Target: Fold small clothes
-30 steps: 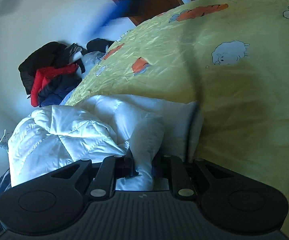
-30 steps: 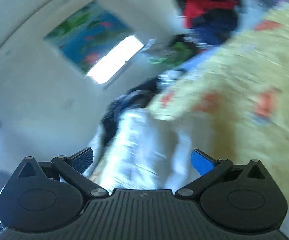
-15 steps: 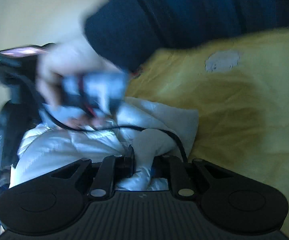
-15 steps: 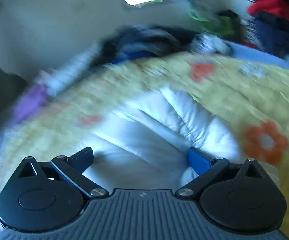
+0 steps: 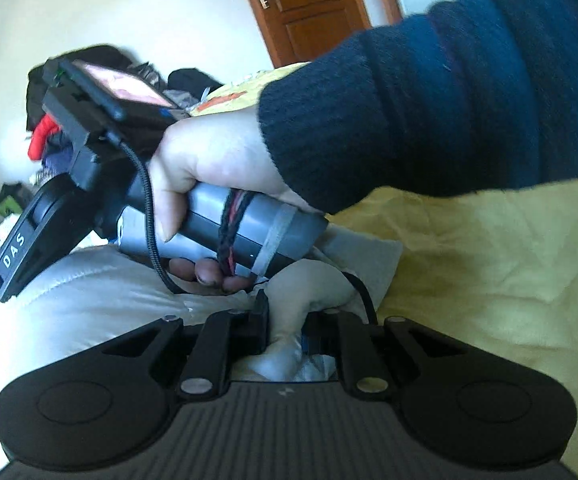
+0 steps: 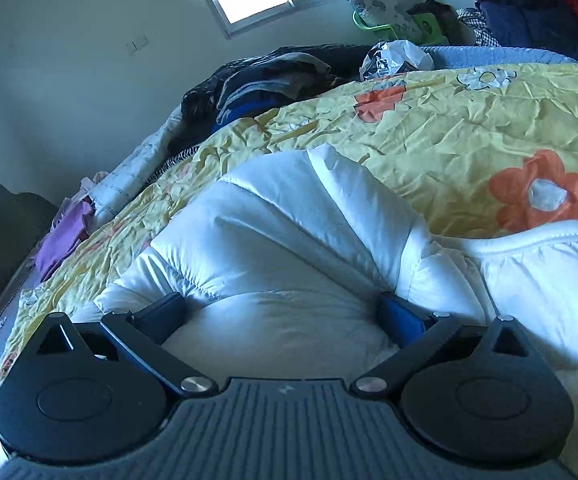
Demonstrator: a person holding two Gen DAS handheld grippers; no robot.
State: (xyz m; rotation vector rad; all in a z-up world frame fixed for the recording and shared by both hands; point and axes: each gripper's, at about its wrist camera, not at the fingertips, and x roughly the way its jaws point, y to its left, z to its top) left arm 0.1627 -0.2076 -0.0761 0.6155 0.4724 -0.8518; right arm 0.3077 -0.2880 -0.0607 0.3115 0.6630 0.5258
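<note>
Spread over yellow flowered bedding (image 6: 469, 128), the white puffer jacket (image 6: 289, 240) is mid-fold: left gripper (image 5: 287, 326) pinches an edge, right gripper (image 6: 281, 316) gapes over its bulge and must next close on it.

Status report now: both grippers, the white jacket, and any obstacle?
Left gripper shut on white jacket. Right gripper open, pads astride jacket. Right hand crosses left view.

left hand-held gripper (image 5: 285, 320) pinched (on fabric) | right hand-held gripper (image 6: 283, 314) spread wide
</note>
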